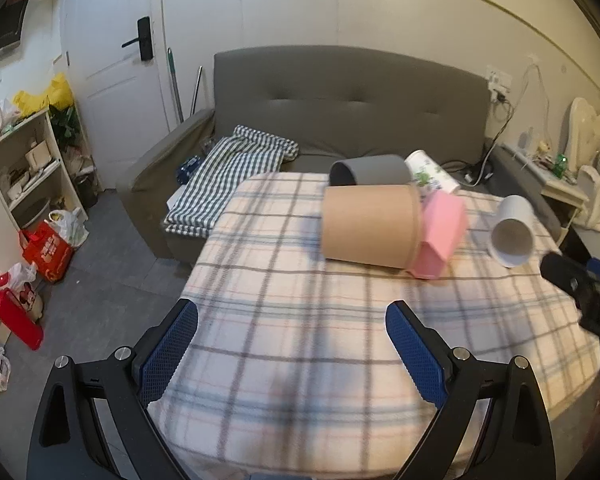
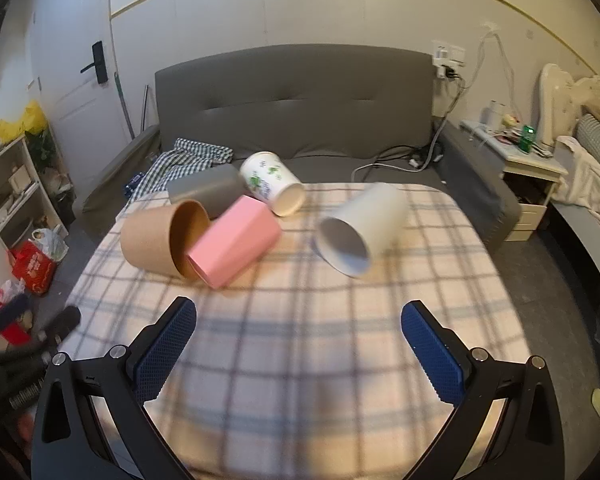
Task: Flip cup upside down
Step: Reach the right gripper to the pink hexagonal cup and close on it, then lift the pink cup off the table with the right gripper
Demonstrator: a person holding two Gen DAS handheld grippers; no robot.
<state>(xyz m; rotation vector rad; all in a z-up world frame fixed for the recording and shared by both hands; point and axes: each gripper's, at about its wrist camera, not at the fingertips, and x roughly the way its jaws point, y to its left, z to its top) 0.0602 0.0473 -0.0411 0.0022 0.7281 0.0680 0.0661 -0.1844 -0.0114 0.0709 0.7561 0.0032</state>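
Several cups lie on their sides on a plaid-covered table [image 1: 300, 344] [image 2: 300, 360]. A brown paper cup [image 1: 368, 226] [image 2: 156, 240] touches a pink cup [image 1: 440, 236] [image 2: 236, 246]. Behind them lie a grey cup [image 1: 370, 170] [image 2: 208, 190] and a white cup with green print [image 1: 430, 170] [image 2: 272, 182]. A plain white cup [image 1: 514, 230] [image 2: 360, 228] lies apart to the right, mouth toward me. My left gripper [image 1: 292, 320] is open and empty, short of the brown cup. My right gripper [image 2: 298, 316] is open and empty, short of the white cup.
A grey sofa [image 1: 340, 96] [image 2: 300, 92] with a checked cloth [image 1: 228, 172] stands behind the table. Shelves [image 1: 28, 160] and bags [image 1: 48, 248] stand at the left by a door. A nightstand [image 2: 532, 168] is at the right.
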